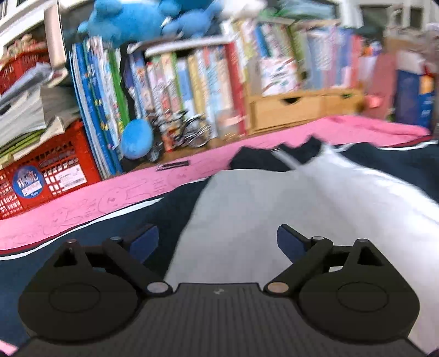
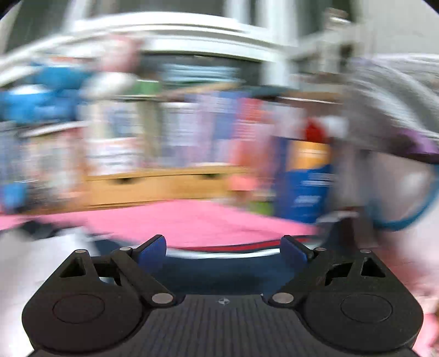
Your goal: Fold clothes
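Lying spread over a pink mat [image 1: 247, 142] on the bench, the garment [image 1: 260, 214] is navy cloth with a wide pale grey panel down its middle and a white and red stripe along its edge [image 1: 82, 228]. The fabric looks soft and slightly rumpled near the far end. The left tool [image 1: 217, 240] hovers above the grey panel, its blue-padded fingers [image 1: 145, 243] well apart with nothing between them. The right tool [image 2: 223, 248] is likewise spread wide and empty, over the navy edge of the garment; that view is heavily blurred.

Past the mat, a red lattice plastic crate [image 1: 55, 170] holds stacked papers and carries a round blue sticker. Just beside it, thin upright books [image 1: 192, 82] stand packed in a row. A low wooden drawer box [image 1: 296, 107] with notched pulls bears more books on top. A blue plush toy [image 1: 142, 19] lies over the books, and a small wire bicycle model [image 1: 189, 129] stands in front of them.
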`<state>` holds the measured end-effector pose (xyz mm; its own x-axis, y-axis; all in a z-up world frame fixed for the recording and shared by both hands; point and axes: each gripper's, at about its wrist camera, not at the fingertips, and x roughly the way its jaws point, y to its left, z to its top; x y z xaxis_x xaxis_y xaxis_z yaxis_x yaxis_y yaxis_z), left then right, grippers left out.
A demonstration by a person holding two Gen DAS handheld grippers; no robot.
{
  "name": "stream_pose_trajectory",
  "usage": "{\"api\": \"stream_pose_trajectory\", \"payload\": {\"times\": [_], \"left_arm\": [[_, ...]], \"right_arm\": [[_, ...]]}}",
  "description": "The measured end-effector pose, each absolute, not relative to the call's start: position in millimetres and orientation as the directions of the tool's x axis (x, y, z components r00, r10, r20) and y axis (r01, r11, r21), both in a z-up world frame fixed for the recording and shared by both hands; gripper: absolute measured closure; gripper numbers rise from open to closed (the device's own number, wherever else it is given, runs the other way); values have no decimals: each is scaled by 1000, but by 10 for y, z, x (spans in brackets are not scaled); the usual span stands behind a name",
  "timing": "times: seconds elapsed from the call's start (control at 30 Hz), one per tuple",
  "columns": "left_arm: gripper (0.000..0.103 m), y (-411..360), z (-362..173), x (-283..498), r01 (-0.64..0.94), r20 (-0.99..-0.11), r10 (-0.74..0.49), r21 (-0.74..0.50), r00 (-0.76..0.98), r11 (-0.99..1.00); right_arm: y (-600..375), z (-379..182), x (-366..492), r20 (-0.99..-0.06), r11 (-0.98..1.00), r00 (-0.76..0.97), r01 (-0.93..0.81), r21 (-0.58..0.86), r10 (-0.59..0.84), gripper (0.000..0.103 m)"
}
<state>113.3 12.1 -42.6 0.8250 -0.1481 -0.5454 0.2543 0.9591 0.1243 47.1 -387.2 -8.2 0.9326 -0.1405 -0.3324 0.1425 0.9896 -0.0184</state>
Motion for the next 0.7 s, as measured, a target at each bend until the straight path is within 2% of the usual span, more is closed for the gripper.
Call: {"api": "stream_pose_trajectory", "payload": {"times": [0.17,0.33,0.4,0.43,0.5,0.57,0.63,0.7], "left_arm": [[7,94,-444,386,352,-561,-249,80,790,933],[7,168,-756,-283,324,-622,-197,97,758,941],[3,322,-853,-581,276,-594,-198,42,780,960],[3,368,-879,-697,267,-592,-201,26,780,963],[3,425,-902,-998,225,-570,-169,29,804,974],[3,356,-924,-1215,191,-568,-101,100,817,977],[4,198,-954,-1394,167,-602,-37,162,798,972],[5,70,-962,-1562,159,-650,-24,150,760,976]], "right_arm": [[-2787,-261,49,-344,974,921,-218,-69,182,10],[-2115,-574,-468,-436,952,860,-306,-29,263,6],[-2012,-724,-693,-481,959,841,-282,-3,246,4],[-2022,-792,-844,-469,965,852,-261,7,233,4],[-2048,-860,-1108,-440,969,874,-245,-27,209,0],[-1969,-954,-1357,-509,974,853,-198,-110,116,0],[-1936,-1088,-1515,-604,971,797,-153,-182,12,1],[-1963,-1072,-1763,-586,980,810,-118,-162,1,2]]}}
